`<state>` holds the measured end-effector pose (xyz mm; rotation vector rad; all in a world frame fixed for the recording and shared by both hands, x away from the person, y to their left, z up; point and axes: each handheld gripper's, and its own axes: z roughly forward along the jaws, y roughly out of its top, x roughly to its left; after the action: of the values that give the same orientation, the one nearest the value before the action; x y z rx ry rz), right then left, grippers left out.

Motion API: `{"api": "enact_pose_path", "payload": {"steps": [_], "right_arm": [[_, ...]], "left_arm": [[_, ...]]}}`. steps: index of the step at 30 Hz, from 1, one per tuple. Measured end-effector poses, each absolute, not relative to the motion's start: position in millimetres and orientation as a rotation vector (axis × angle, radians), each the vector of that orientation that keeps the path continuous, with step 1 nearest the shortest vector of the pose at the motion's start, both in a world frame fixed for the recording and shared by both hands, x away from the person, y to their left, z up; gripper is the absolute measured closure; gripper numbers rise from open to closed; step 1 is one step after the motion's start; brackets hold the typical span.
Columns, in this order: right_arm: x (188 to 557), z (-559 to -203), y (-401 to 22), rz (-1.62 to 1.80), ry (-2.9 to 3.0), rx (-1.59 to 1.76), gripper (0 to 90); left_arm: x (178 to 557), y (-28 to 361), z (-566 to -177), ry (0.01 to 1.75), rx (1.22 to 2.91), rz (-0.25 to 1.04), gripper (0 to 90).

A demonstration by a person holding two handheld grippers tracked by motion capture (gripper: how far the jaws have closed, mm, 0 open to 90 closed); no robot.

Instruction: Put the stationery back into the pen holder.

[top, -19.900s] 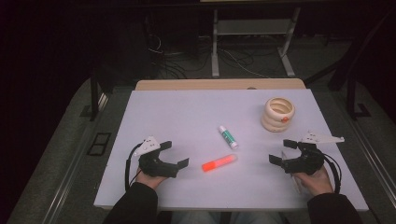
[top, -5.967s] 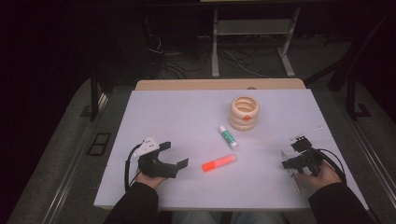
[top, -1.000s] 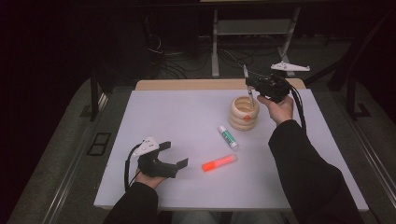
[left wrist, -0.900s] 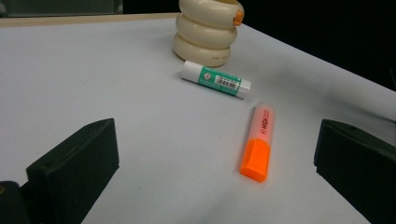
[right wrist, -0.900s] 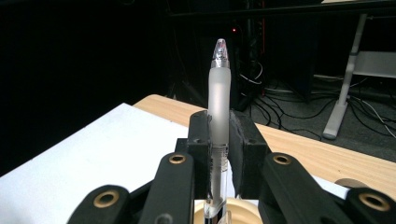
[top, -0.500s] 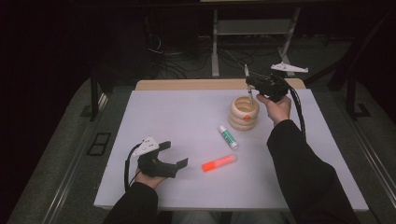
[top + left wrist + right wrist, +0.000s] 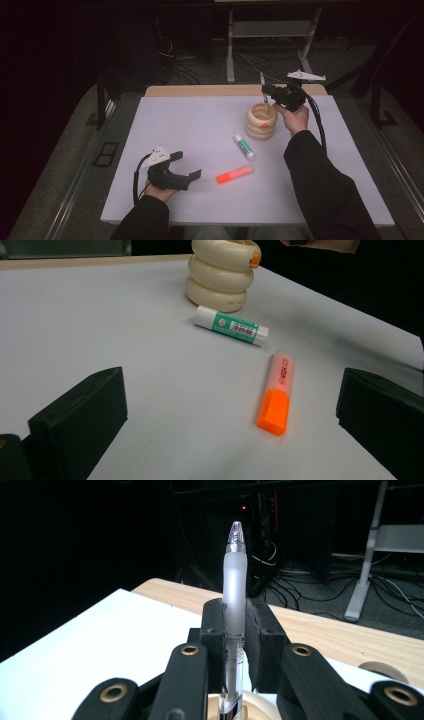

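Nearest the person, the left gripper point(image 7: 186, 170) is rested on the white table point(image 7: 175, 125), jaws spread wide with nothing between them. Just ahead, an orange highlighter point(image 7: 276, 392) and a green-labelled white glue stick point(image 7: 231, 325) are laid flat. Further back, a clear frosted plastic pen point(image 7: 234, 610) is clamped upright in the right gripper point(image 7: 266, 93), its lower end dipped into the cream ringed holder point(image 7: 261, 121).
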<state>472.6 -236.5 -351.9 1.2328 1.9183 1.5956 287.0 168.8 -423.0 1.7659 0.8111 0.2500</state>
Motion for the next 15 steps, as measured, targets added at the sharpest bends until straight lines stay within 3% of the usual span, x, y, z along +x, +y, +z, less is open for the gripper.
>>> {"api": "enact_pose_path", "payload": {"steps": [15], "right_arm": [[467.3, -374.1, -236.6, 1.578, 1.951, 1.265, 78.6]], "left_arm": [[287.2, 168.9, -423.1, 0.811, 1.769, 0.250, 0.0]]}}
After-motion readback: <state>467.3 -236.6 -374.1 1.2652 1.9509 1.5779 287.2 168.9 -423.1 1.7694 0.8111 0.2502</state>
